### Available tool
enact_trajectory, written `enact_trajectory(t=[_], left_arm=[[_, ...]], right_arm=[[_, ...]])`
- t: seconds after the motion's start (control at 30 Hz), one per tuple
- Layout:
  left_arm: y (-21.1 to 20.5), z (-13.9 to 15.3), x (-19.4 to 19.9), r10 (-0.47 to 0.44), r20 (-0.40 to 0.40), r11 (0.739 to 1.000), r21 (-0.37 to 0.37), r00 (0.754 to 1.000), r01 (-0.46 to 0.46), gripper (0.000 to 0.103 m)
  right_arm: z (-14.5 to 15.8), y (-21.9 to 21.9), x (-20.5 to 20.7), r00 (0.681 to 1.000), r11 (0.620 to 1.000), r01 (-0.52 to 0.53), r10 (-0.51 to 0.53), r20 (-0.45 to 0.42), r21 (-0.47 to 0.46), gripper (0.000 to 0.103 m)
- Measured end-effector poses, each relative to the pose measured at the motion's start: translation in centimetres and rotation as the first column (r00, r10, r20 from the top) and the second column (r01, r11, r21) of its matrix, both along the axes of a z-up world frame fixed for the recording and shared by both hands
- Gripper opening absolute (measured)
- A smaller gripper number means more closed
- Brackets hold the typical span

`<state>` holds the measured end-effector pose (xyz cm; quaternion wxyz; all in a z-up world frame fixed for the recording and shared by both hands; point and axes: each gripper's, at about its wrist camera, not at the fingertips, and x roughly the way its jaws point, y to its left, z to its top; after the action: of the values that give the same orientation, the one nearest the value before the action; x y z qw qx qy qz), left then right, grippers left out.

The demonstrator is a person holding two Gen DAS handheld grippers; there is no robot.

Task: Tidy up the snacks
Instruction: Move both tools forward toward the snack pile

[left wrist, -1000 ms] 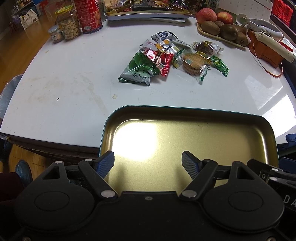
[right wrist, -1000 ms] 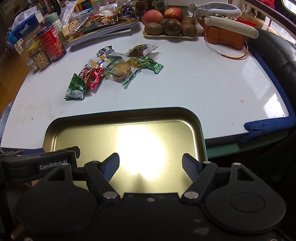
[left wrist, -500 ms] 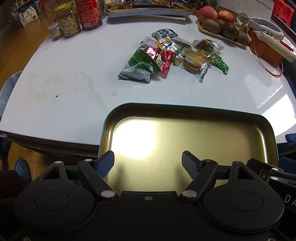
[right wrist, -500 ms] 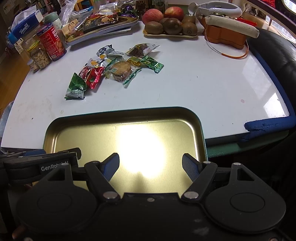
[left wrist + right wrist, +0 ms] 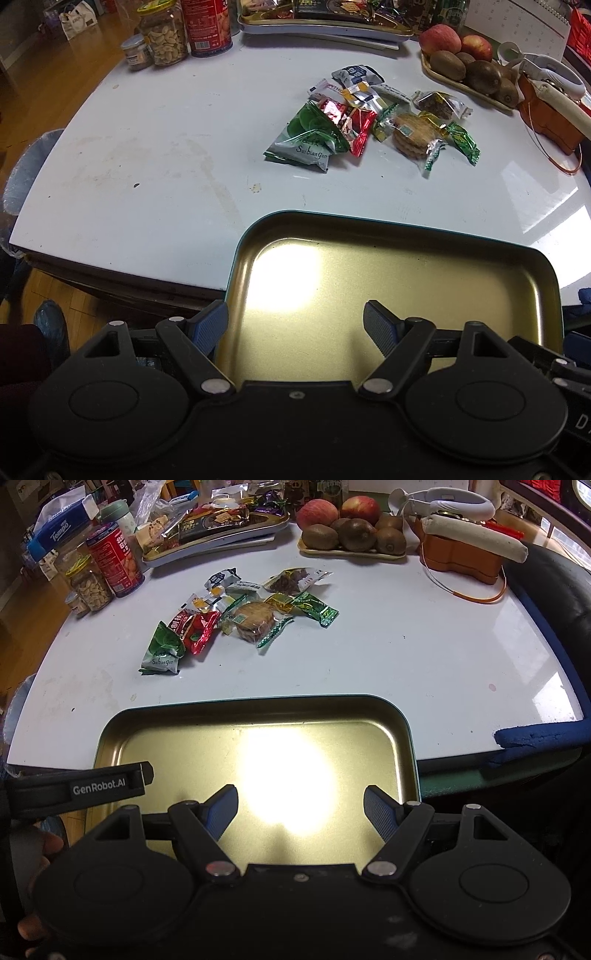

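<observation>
White worktop (image 5: pixel 406 657) carries everything. Left tool (image 5: pixel 295 325) and right tool (image 5: pixel 301 808) both gape wide, holding nothing, poised over the near edge of an empty gold tin tray (image 5: pixel 258 710). Beyond the tray lies the snack pile (image 5: pixel 240 620), its long axis running left-near to right-far. Best approach, I judge: take one outer packet, the green pouch (image 5: pixel 308 138), first.

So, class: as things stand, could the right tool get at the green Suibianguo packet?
Probably yes. The right tool is open and empty over the gold tray, and only bare white table lies between the tray and the green packet.
</observation>
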<state>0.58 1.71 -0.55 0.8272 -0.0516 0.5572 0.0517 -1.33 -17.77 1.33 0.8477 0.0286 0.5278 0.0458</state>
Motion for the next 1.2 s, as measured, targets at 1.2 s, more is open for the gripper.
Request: enact_trajectory(t=[1.2], left_arm=[[0.8,4.5,5.9,-0.023,0.073,0.999,0.025,0.997,0.021,0.076]], right_arm=[[5.7,0.5,9.1,0.93,0.979,-0.195,0.165,0.329,0.059,0.078]])
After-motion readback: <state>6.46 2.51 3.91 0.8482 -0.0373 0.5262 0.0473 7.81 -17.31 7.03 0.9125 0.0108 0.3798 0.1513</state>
